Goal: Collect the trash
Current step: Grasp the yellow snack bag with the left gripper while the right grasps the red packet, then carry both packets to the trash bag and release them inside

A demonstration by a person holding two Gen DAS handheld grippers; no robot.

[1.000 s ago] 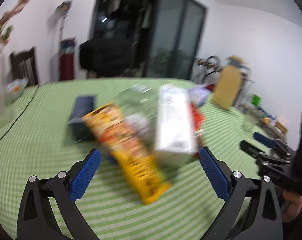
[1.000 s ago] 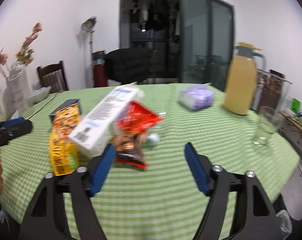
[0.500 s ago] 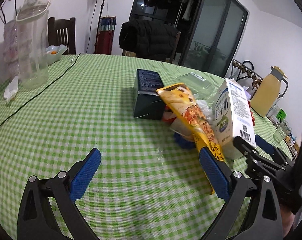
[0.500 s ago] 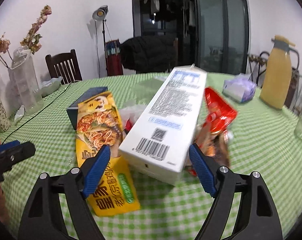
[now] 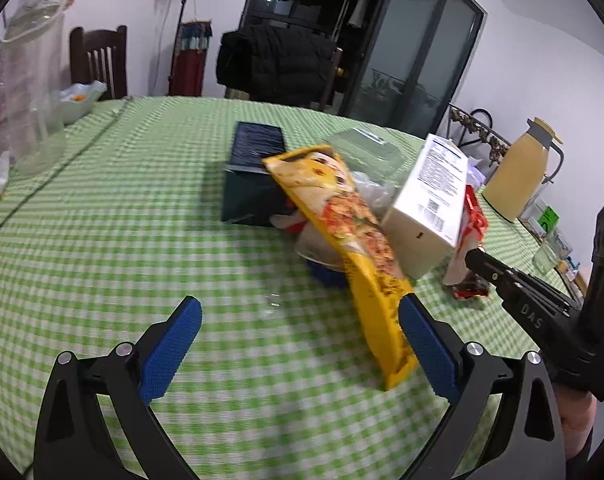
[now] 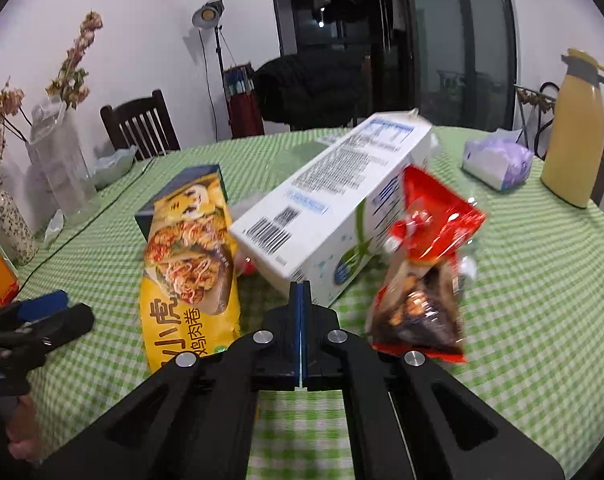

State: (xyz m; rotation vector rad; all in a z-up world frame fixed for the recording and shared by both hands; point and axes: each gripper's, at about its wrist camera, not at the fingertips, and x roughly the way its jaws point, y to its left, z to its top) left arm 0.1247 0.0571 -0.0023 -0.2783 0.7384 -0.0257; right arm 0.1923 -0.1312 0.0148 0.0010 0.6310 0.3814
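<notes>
Right hand-held gripper (image 6: 300,294) has its blue pads pressed together with nothing between them, its tip just before the white milk carton (image 6: 334,208). Left hand-held gripper (image 5: 299,342) is spread wide and empty, its right pad beside the lower end of the yellow snack bag (image 5: 358,248). The trash sits in one pile mid tabletop (image 5: 101,240): yellow bag leaning over a dark box (image 5: 253,168), carton tilted across the pile, red snack wrapper (image 6: 426,264) on the carton's right. Yellow thermos (image 6: 574,136) and purple tissue pack (image 6: 498,158) stand well apart.
</notes>
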